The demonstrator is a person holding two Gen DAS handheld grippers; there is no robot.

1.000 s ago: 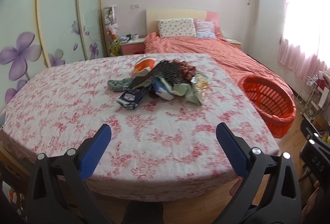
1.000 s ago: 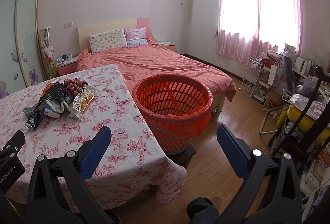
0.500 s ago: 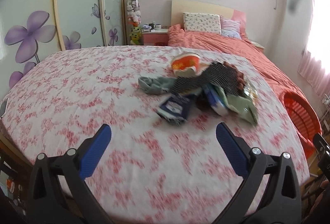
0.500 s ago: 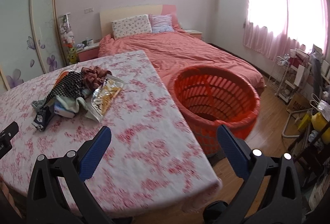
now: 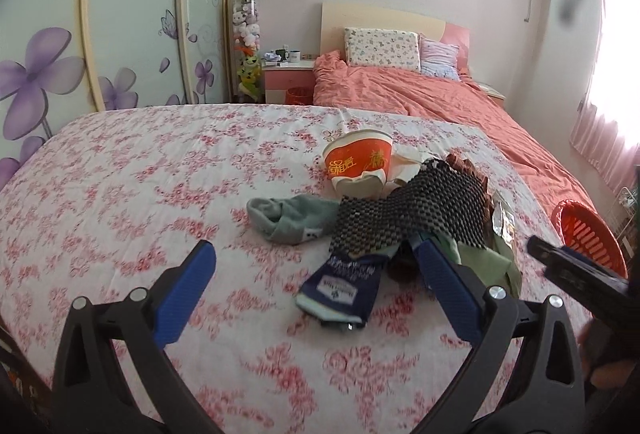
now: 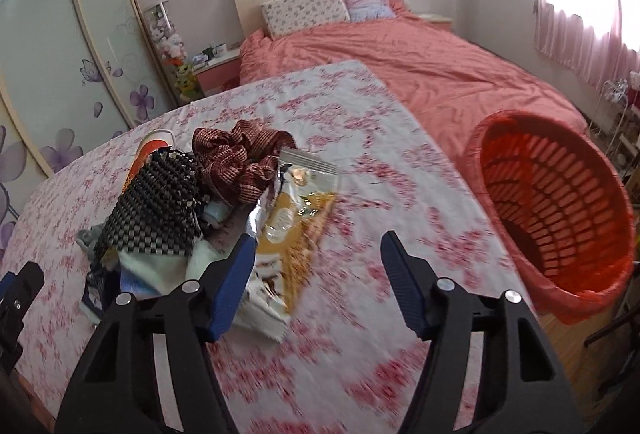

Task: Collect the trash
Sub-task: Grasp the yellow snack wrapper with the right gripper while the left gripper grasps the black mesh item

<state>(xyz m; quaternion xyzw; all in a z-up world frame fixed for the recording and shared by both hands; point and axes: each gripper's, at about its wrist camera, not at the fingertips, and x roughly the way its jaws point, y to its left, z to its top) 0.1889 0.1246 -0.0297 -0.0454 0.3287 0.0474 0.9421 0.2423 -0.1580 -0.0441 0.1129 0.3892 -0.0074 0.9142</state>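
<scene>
A pile of trash lies on the floral tablecloth (image 5: 120, 194): an orange paper cup (image 5: 357, 159), a grey-green sock (image 5: 288, 218), a black woven mat (image 5: 412, 210), a dark blue packet (image 5: 340, 286). In the right wrist view I also see a gold snack wrapper (image 6: 292, 222), a brown checked cloth (image 6: 236, 162) and the mat (image 6: 156, 206). My left gripper (image 5: 316, 282) is open, low over the table just short of the blue packet. My right gripper (image 6: 318, 270) is open, its left finger beside the gold wrapper. An orange basket (image 6: 560, 210) stands right of the table.
A bed with a salmon cover (image 6: 400, 46) stands behind the table. Wardrobe doors with purple flowers (image 5: 48, 66) line the left wall. A pink nightstand (image 5: 288, 74) is beside the bed. The right gripper's body (image 5: 580, 278) shows at the right edge of the left wrist view.
Both grippers have moved forward over the table toward the trash pile, which now looks much nearer. Both stay open and empty.
</scene>
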